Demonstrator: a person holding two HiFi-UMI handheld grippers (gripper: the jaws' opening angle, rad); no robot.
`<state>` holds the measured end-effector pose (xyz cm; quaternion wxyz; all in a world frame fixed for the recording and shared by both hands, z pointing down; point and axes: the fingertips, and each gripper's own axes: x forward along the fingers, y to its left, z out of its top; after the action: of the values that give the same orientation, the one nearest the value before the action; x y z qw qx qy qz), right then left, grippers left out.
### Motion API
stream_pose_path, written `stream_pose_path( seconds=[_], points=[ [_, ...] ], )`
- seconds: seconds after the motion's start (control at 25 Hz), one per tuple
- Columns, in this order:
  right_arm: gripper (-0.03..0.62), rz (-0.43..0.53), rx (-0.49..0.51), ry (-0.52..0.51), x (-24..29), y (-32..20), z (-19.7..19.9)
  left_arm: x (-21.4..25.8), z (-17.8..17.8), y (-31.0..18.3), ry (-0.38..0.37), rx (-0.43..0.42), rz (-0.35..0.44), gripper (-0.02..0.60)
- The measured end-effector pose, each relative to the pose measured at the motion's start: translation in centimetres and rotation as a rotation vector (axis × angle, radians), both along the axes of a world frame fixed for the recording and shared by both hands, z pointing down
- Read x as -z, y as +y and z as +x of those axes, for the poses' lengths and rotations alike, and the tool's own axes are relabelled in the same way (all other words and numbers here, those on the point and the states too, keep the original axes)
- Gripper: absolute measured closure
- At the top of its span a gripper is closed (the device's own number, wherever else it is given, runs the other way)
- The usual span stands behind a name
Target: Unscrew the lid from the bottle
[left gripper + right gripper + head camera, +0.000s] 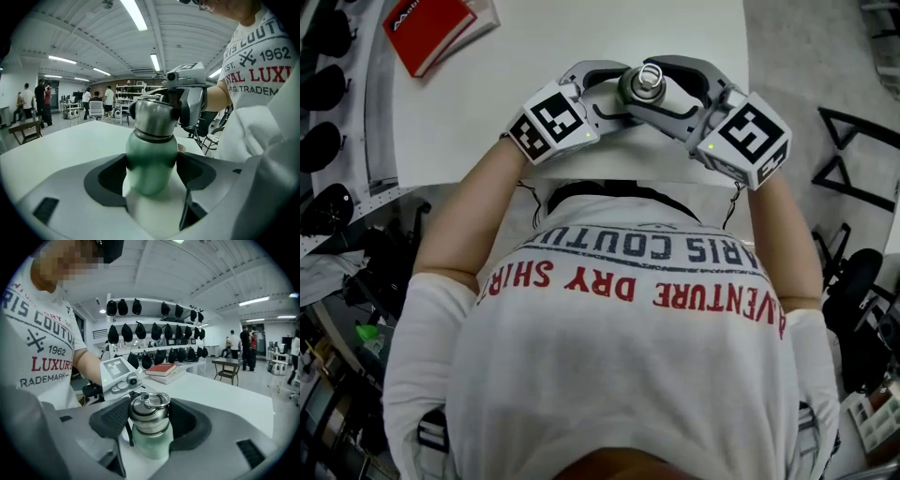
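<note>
Standing upright, green bottle (pixel 150 164) wears steel lid (pixel 152 117).

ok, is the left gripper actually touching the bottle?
Touching. The left gripper view shows the left gripper with both jaws pressed against the green bottle, one on each side, no gap.

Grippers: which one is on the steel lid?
The right gripper: it closes round the steel lid, while the left gripper clamps the green bottle body below.
</note>
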<state>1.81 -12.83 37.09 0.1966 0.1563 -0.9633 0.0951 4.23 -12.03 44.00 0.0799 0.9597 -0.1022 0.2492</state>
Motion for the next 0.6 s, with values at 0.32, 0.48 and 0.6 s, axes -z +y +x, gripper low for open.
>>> stream_pose_path(
  seconds=[0.32, 0.48, 0.6],
  points=[
    [0.329, 0.009, 0.24, -0.009, 0.05, 0.72, -0.54, -0.06, -0.2, 0.21, -0.009, -0.038, -0.002, 0.23],
    [0.329, -0.006, 0.356, -0.027, -0.28, 0.81, -0.59, -0.16, -0.47, 0.16, -0.015, -0.053, -0.004, 0.23],
    [0.329, -0.031, 0.433, -0.048, -0.24, 0.9, -0.81, -0.25, -0.6, 0.15, -0.018, -0.062, -0.006, 0.23]
  ],
)
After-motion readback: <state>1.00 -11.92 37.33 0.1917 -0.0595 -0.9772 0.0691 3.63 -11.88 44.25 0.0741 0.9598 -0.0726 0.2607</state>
